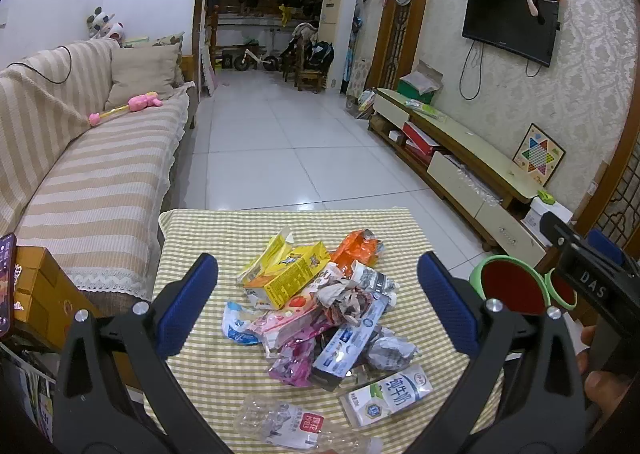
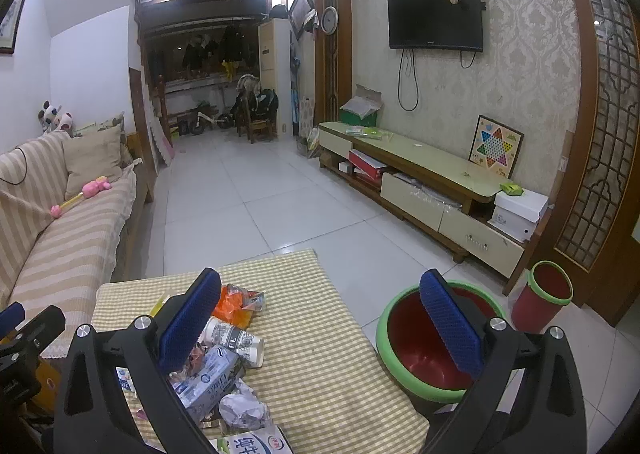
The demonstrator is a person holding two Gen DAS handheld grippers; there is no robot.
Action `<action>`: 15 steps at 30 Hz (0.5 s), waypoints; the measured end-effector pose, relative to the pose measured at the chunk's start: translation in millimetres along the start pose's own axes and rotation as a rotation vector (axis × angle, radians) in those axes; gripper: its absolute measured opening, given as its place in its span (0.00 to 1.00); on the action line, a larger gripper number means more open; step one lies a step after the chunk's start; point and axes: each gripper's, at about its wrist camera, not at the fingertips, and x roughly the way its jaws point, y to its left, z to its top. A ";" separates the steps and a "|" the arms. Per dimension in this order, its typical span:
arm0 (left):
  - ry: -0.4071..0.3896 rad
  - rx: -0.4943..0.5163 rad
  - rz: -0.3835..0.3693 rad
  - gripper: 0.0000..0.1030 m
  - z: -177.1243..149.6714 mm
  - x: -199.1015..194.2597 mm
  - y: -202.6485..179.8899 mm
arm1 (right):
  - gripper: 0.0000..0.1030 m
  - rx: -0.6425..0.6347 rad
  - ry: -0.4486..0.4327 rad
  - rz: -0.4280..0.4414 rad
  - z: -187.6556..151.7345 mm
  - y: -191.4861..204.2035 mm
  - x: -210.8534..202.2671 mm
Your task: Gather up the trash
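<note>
A pile of trash lies on a small table with a yellow checked cloth (image 1: 224, 225): a yellow carton (image 1: 286, 278), an orange wrapper (image 1: 354, 248), a blue-white milk carton (image 1: 352, 338), crumpled paper (image 1: 390, 350), a white milk carton (image 1: 386, 394) and a crushed clear bottle (image 1: 288, 422). My left gripper (image 1: 318, 302) is open and empty, above the pile. My right gripper (image 2: 320, 328) is open and empty, over the table's right edge, beside a large red bin with a green rim (image 2: 404, 338). The pile also shows in the right wrist view (image 2: 224, 370).
A smaller red bin with green rim (image 2: 544, 294) stands on the floor further right. A striped sofa (image 1: 80, 173) lies left of the table, a cardboard box (image 1: 44, 286) beside it. A TV stand (image 2: 424, 181) runs along the right wall. White tiled floor (image 1: 280, 141) lies ahead.
</note>
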 end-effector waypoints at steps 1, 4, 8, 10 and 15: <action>0.001 -0.002 0.000 0.95 0.0 0.1 0.1 | 0.93 0.000 0.001 0.000 0.1 0.5 0.0; 0.004 -0.004 0.001 0.95 -0.4 0.7 0.3 | 0.93 0.000 0.001 0.001 -0.5 0.1 0.2; 0.003 -0.004 0.001 0.95 -0.8 0.9 0.9 | 0.93 0.000 0.008 0.002 -2.8 0.7 1.2; 0.003 -0.005 0.000 0.95 -0.8 0.7 0.8 | 0.93 0.001 0.012 0.004 -4.2 1.0 2.6; 0.003 0.011 -0.003 0.95 -1.4 2.9 4.0 | 0.93 -0.020 0.024 0.015 -5.3 2.8 5.7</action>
